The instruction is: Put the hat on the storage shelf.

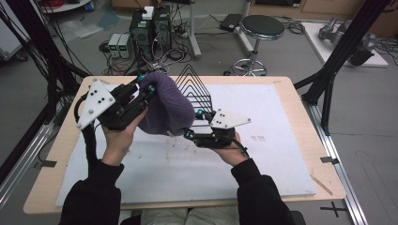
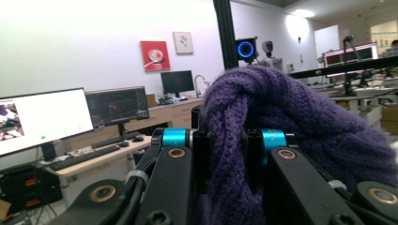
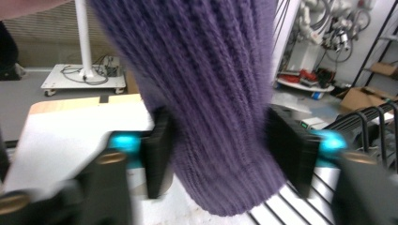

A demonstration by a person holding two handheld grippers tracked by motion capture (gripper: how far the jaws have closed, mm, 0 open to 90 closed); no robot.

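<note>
A purple knit hat point(image 1: 164, 105) hangs above the white mat, just in front of a black wire rack point(image 1: 193, 83). My left gripper point(image 1: 145, 87) is shut on a bunched fold at the hat's upper left edge and holds it up; in the left gripper view the fabric point(image 2: 281, 108) is pinched between the jaws point(image 2: 227, 140). My right gripper point(image 1: 193, 124) stands open at the hat's lower right. In the right gripper view the hat's ribbed end point(image 3: 211, 93) hangs between the wide-apart jaws point(image 3: 220, 150), with a gap beside the right-hand one.
A white mat point(image 1: 263, 159) covers most of the wooden table point(image 1: 300, 101). The wire rack point(image 3: 371, 122) stands at the mat's far middle. Beyond the table are a stool point(image 1: 262, 28), computer boxes point(image 1: 150, 28) and cables on the floor.
</note>
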